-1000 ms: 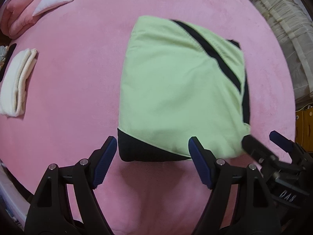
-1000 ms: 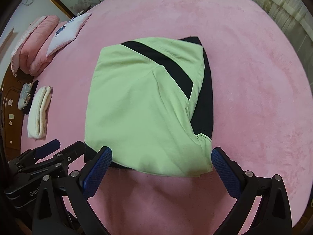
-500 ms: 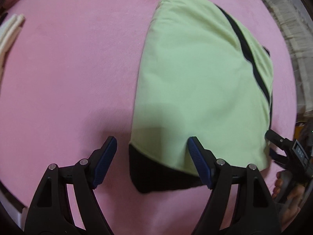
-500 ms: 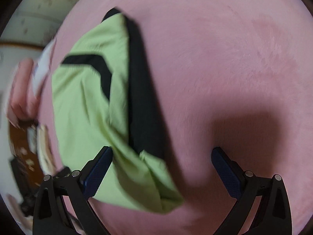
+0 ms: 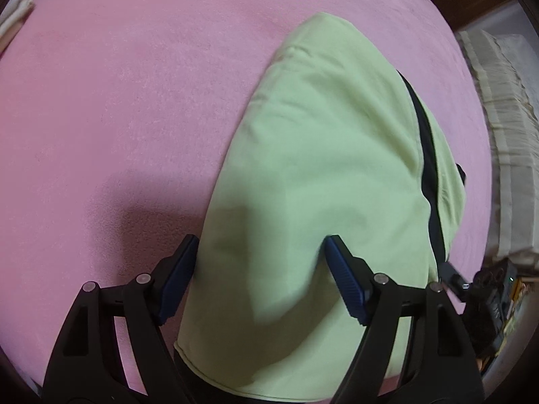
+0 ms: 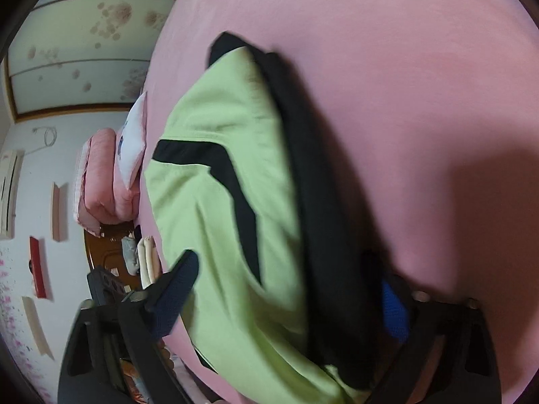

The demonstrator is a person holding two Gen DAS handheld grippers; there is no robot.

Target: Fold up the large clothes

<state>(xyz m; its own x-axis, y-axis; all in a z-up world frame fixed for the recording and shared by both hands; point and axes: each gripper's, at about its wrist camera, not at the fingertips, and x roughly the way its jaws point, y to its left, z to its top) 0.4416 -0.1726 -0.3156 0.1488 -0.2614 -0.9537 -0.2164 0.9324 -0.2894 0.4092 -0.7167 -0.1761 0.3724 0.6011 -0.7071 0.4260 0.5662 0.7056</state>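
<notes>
Pink bedding (image 5: 134,107) covers the bed, and a folded green garment with black bands (image 5: 330,175) lies on it. At its near edge, the left gripper (image 5: 261,269) has its jaws spread over one corner: one jaw beside the cloth's side edge, the other on top, not pinching. The right gripper (image 6: 289,289) straddles the other corner, its jaws just closing in yet apart, cloth between them. A pillow (image 6: 133,141) lies far back.
</notes>
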